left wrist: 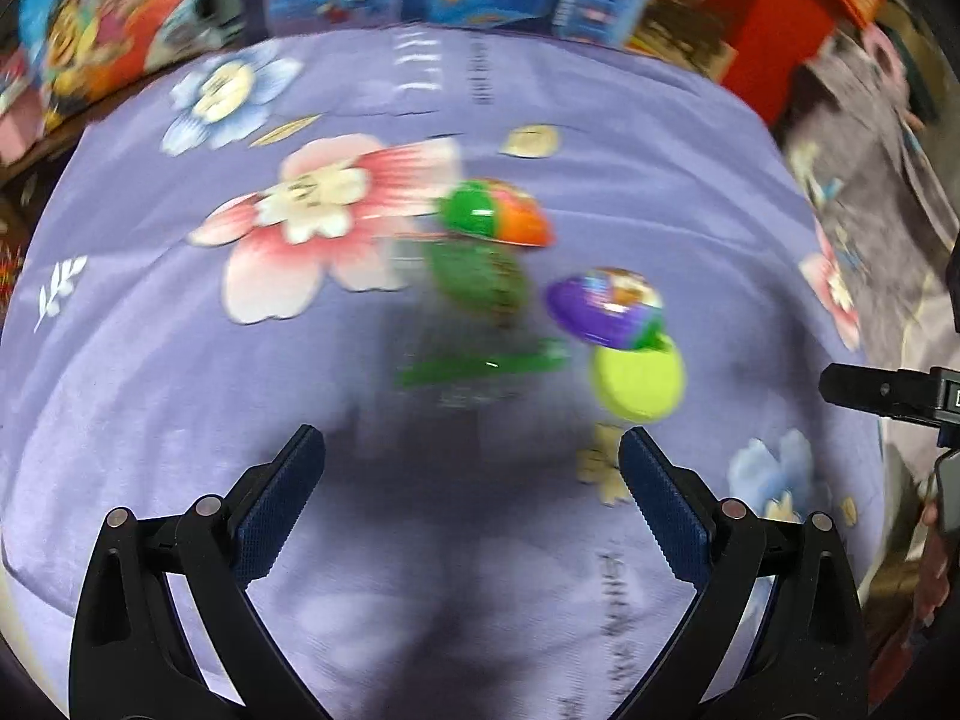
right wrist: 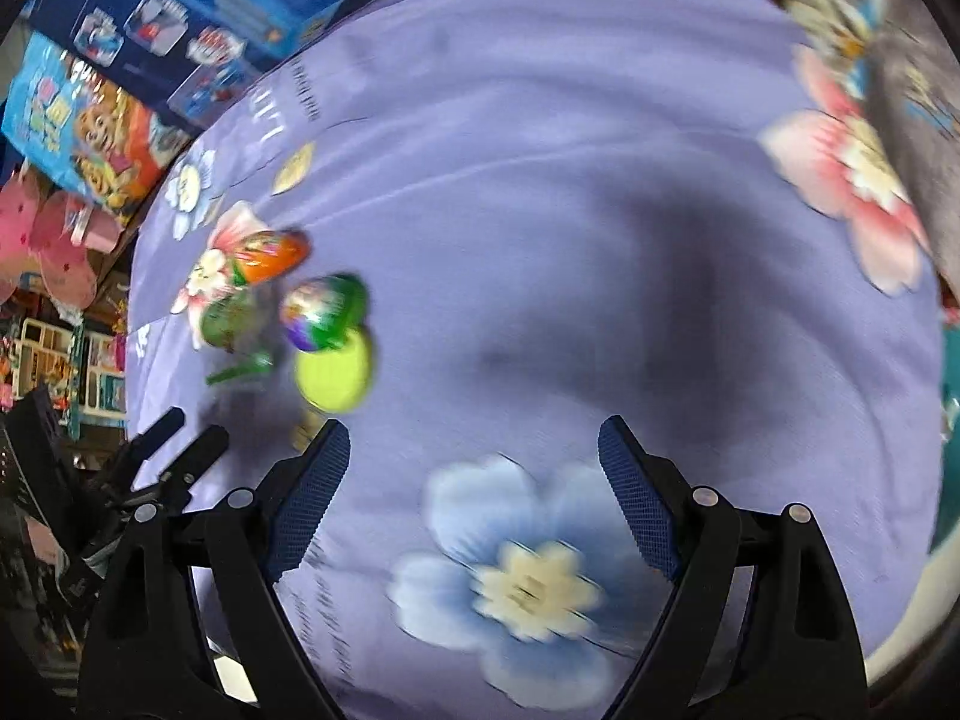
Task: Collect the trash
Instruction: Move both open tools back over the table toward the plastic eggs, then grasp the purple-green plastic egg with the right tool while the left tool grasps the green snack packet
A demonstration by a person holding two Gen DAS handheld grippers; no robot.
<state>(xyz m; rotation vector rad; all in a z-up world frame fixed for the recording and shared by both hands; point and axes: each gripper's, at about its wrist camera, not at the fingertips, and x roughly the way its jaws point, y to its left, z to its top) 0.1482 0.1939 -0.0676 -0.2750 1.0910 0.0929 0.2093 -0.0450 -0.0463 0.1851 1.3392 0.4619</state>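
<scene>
On a purple flowered cloth (left wrist: pixel 150 372) lies a small pile of trash: an orange and green egg-shaped shell (left wrist: pixel 498 216), a purple egg-shaped shell (left wrist: pixel 606 312), a yellow-green round half shell (left wrist: pixel 637 381), a green wrapper (left wrist: pixel 477 282) and a green plastic strip (left wrist: pixel 480 367). My left gripper (left wrist: pixel 471 465) hangs open above the cloth, just short of the pile, nothing between its fingers. In the right wrist view the same pile sits at the left: orange shell (right wrist: pixel 273 255), purple shell (right wrist: pixel 324 312), yellow-green shell (right wrist: pixel 335 373). My right gripper (right wrist: pixel 474 450) is open over bare cloth, right of the pile. Both views are blurred.
Colourful toy boxes (left wrist: pixel 108 30) and blue cartons (right wrist: pixel 198 12) crowd the far edge of the cloth. A grey patterned blanket (left wrist: pixel 870 138) lies at the right. The left gripper's fingers (right wrist: pixel 180 450) show at the left of the right wrist view; the right gripper's finger (left wrist: pixel 876 393) shows at the right edge of the left wrist view.
</scene>
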